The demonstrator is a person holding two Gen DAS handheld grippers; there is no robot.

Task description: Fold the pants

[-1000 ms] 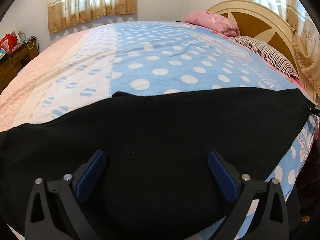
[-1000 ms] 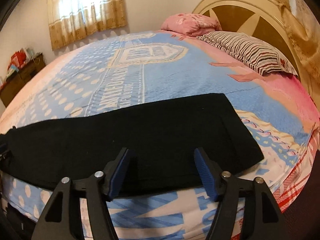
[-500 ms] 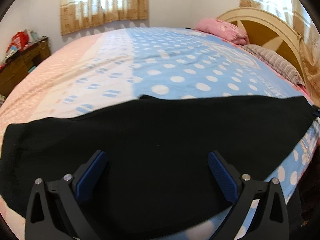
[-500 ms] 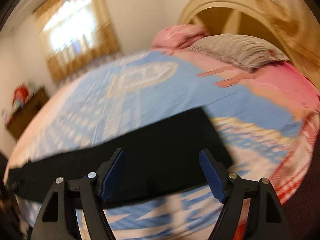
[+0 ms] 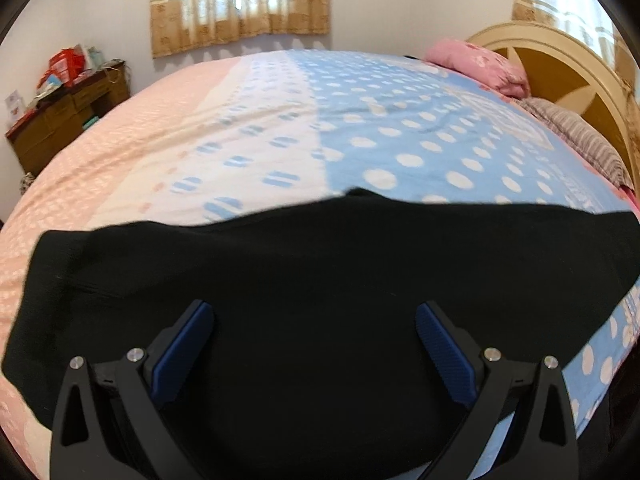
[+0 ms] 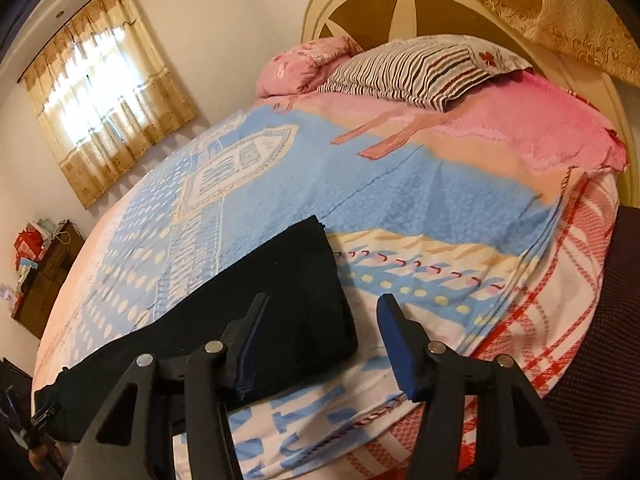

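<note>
Black pants lie flat across the near edge of the bed. Left tool spread wide above the pants, gripping nothing. Right tool also wide, straddling the pants' end, nothing held.

black pants, blue white-dotted bedspread, striped pillow

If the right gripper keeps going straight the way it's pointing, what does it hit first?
Probably the bed cover, just past the end of the black pants. The open right gripper straddles that edge, so the left finger may brush the pants; depth is unclear.
</note>
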